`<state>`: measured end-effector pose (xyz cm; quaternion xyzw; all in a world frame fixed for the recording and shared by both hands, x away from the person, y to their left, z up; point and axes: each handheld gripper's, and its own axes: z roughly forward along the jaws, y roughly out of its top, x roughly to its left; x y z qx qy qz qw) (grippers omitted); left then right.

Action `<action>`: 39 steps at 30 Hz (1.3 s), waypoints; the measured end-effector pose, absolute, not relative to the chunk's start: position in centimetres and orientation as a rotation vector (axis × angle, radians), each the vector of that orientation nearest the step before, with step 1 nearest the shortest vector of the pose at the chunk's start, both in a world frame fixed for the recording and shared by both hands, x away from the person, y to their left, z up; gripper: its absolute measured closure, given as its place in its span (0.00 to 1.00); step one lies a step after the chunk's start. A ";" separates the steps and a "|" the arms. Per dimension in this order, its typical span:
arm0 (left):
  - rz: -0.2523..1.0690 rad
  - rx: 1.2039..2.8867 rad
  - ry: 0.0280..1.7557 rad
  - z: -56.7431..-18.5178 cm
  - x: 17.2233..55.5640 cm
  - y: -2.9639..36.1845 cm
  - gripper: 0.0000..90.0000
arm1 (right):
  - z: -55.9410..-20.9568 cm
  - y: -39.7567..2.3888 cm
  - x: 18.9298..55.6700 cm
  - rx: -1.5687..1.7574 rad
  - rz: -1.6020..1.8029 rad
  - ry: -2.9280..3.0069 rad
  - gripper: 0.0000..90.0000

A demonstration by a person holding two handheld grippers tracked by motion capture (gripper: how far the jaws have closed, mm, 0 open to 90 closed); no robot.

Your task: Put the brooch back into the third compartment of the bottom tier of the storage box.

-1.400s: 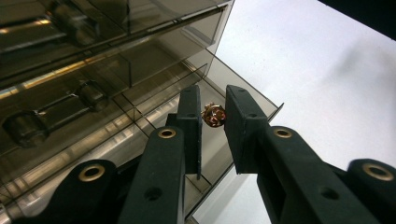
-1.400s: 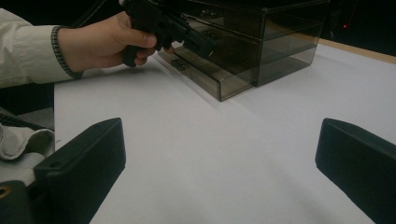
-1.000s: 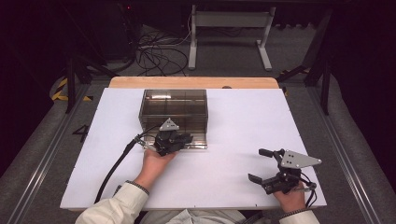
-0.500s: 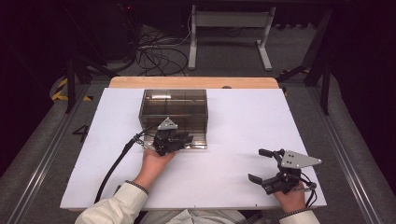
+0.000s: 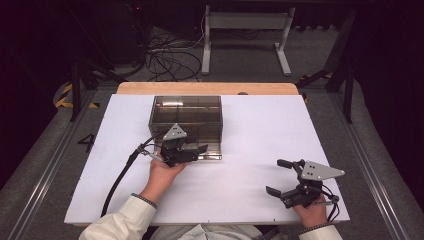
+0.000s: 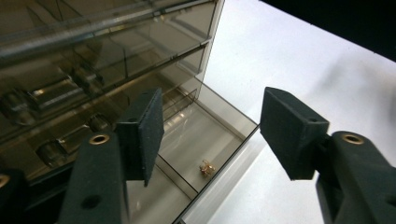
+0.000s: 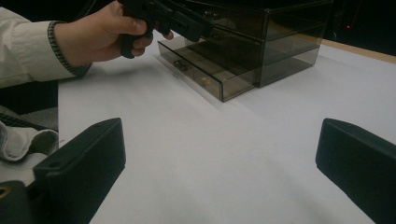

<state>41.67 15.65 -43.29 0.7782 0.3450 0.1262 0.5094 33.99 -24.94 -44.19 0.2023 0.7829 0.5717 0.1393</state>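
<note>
Toward the bench's far edge sits the smoky drawer box (image 5: 186,119), bottom drawer (image 7: 201,76) pulled out, small gold item (image 6: 207,167) inside. Left claw (image 6: 210,126) hovers above, jaws apart, empty; right claw (image 5: 283,177) rests wide open, near-right corner. Risk: jaws clipping drawer wall.

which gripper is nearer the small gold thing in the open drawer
Left. The left gripper hangs right over the pulled-out drawer, jaws open above the small gold thing. The right gripper sits off near the table's near right corner, open, well clear of the drawer unit.
</note>
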 end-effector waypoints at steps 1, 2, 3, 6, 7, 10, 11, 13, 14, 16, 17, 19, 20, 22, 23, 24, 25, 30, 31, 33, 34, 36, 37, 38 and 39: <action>0.313 1.870 0.827 -43.2 41.7 15.8 0.42 | -44.2 -24.9 34.0 0.584 1.654 2.262 0.02; 0.308 1.867 0.826 -43.1 41.7 15.8 0.39 | -44.2 -24.9 34.0 0.582 1.655 2.263 0.02; 0.300 1.860 0.831 -43.0 41.6 15.9 0.38 | -44.2 -24.9 34.0 0.583 1.655 2.264 0.02; 0.291 1.848 0.826 -42.7 41.6 16.0 0.34 | -44.2 -24.9 34.0 0.584 1.652 2.268 0.02; 0.298 1.848 0.822 -42.7 41.5 16.0 0.34 | -44.2 -24.9 34.0 0.583 1.653 2.266 0.02; 0.314 1.847 0.804 -42.5 41.3 16.1 0.30 | -44.2 -24.9 34.0 0.587 1.653 2.266 0.02; 0.310 1.844 0.802 -42.4 41.2 16.1 0.30 | -44.2 -24.9 34.0 0.588 1.653 2.266 0.02; 0.319 1.845 0.789 -42.2 41.2 16.2 0.29 | -44.2 -24.9 34.0 0.587 1.655 2.266 0.02; 0.303 1.832 0.796 -42.2 41.1 16.2 0.28 | -44.2 -24.9 34.0 0.586 1.656 2.265 0.02; 0.312 1.835 0.779 -42.0 41.1 16.3 0.26 | -44.2 -24.9 34.0 0.587 1.654 2.267 0.02; 0.310 1.834 0.777 -41.9 41.0 16.4 0.26 | -44.2 -24.9 34.0 0.588 1.652 2.269 0.02; 0.315 1.829 0.768 -41.8 40.9 16.4 0.25 | -44.2 -24.9 34.0 0.590 1.654 2.268 0.02; 0.319 1.829 0.762 -41.7 40.9 16.5 0.24 | -44.2 -24.9 34.0 0.590 1.655 2.267 0.02; 0.319 1.824 0.761 -41.6 40.7 16.6 0.23 | -44.3 -24.9 34.1 0.590 1.651 2.270 0.02; 0.322 1.826 0.754 -41.5 40.7 16.6 0.23 | -44.3 -24.9 34.1 0.590 1.650 2.270 0.02; 0.329 1.831 0.752 -41.4 40.6 16.7 0.22 | -44.3 -24.9 34.1 0.590 1.651 2.270 0.02; 0.339 1.842 0.745 -41.4 40.5 16.8 0.22 | -44.3 -24.9 34.1 0.591 1.654 2.269 0.02; 0.375 1.857 0.732 -40.6 39.8 17.4 0.21 | -44.3 -24.9 34.1 0.594 1.653 2.269 0.02; 0.381 1.855 0.726 -40.4 39.6 17.5 0.20 | -44.3 -24.9 34.1 0.595 1.653 2.269 0.02; 0.398 1.853 0.709 -40.0 39.1 17.8 0.20 | -44.3 -24.9 34.1 0.595 1.653 2.268 0.02; 0.402 1.848 0.707 -39.7 38.9 18.0 0.19 | -44.3 -24.9 34.1 0.595 1.653 2.269 0.02; 0.386 1.832 0.715 -39.2 38.5 18.4 0.19 | -44.3 -25.0 34.0 0.595 1.652 2.269 0.02; 0.389 1.827 0.713 -39.0 38.3 18.7 0.18 | -44.3 -25.0 34.0 0.595 1.653 2.269 0.02; 0.389 1.821 0.710 -38.9 38.2 18.9 0.18 | -44.3 -25.0 34.1 0.596 1.653 2.268 0.02; 0.404 1.820 0.705 -38.7 38.0 19.3 0.18 | -44.3 -25.0 34.1 0.596 1.652 2.269 0.02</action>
